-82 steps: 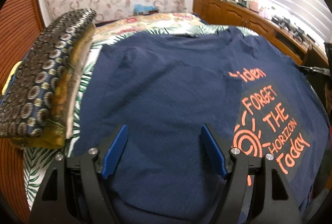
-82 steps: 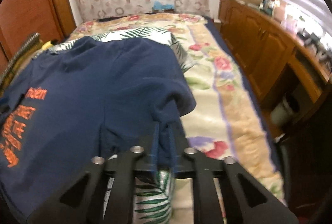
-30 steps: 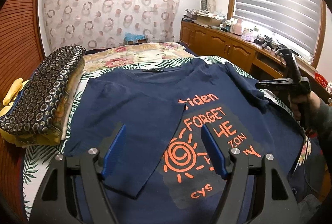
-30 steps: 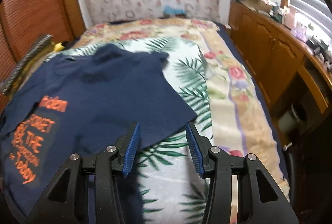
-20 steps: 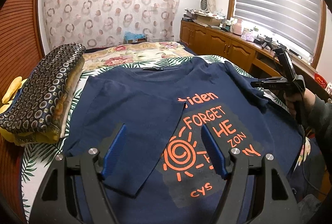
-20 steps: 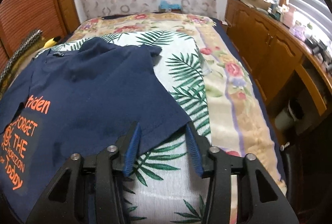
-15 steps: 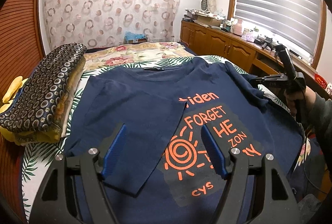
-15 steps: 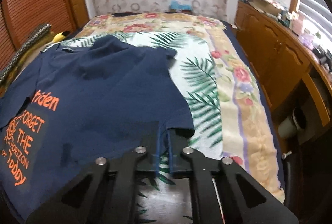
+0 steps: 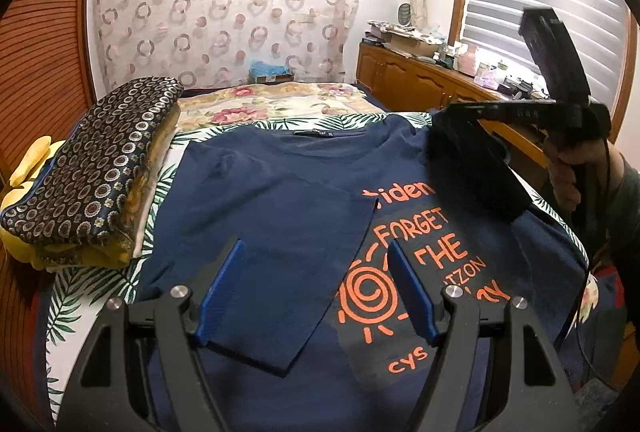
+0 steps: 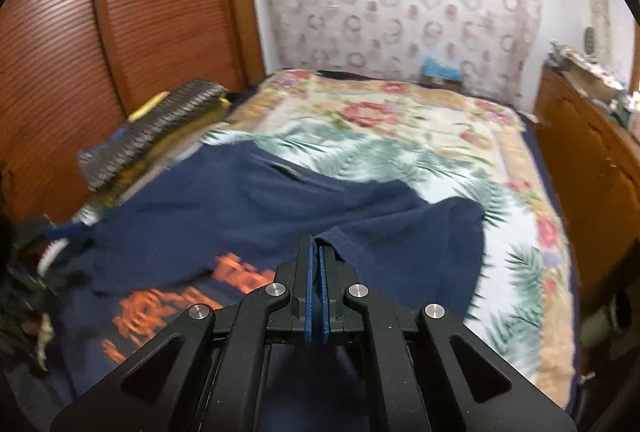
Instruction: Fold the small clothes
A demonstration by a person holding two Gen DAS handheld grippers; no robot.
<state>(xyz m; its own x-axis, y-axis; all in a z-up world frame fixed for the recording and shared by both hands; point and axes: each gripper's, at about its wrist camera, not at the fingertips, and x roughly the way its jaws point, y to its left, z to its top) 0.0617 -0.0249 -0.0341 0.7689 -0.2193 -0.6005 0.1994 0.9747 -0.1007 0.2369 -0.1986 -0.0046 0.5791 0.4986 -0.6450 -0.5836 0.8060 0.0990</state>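
A navy T-shirt with an orange sun print lies face up on the bed, its left side folded in over the chest. My left gripper hovers open just above the folded flap, with nothing between its blue pads. My right gripper is shut on the hem of the shirt's right sleeve. In the left wrist view that gripper holds the sleeve raised off the bed, the cloth hanging below it over the print's right edge. A hand grips its handle.
A stack of folded patterned fabric sits on the left of the bed, beside a yellow item. Under the shirt lie a palm-leaf sheet and a floral bedspread. Wooden cabinets line the right side, and a slatted wooden door the left.
My right gripper shut on the sleeve's hem, then rose and swung left, lifting the sleeve off the bed. My left gripper stayed open and still.
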